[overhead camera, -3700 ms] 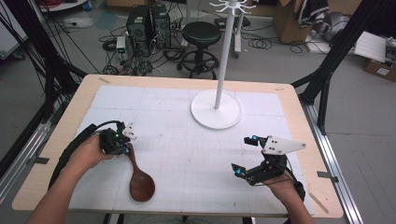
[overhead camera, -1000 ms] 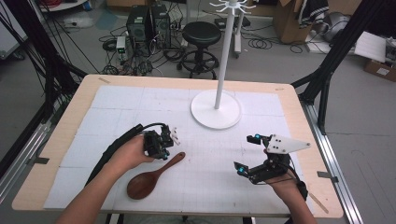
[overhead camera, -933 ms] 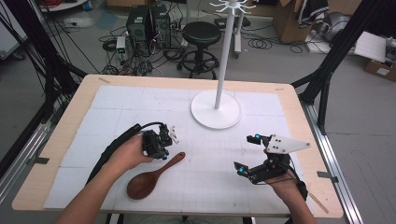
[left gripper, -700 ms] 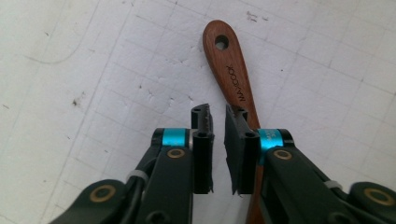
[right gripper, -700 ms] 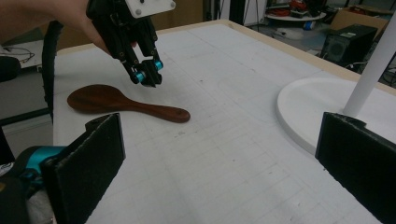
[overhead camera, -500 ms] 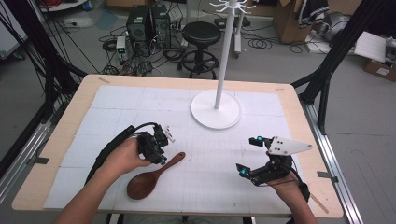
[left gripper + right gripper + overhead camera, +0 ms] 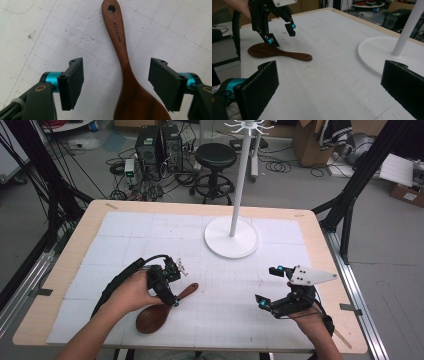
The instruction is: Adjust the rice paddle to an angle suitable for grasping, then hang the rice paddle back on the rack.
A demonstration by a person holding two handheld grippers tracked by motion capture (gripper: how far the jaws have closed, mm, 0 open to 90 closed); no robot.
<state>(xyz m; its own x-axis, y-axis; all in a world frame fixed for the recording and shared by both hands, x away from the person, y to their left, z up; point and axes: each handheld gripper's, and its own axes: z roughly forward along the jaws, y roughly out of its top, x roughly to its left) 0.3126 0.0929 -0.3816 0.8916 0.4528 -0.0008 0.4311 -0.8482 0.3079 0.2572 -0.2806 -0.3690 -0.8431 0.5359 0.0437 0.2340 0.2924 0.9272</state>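
The bowl of the dark brown wooden spoon [image 7: 140, 100] is running off the bottom edge of the left gripper view. In the high view, the left hand [image 7: 131, 294] is covering part of its handle, and the tall white pole stand [image 7: 231, 240] is losing its top at the upper edge.

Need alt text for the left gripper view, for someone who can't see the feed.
A dark wooden spoon lies flat on the white gridded table, handle pointing away, with a hanging hole at its tip. The left gripper hangs above it, its jaws just opened, standing apart on either side of the spoon's neck without touching it.
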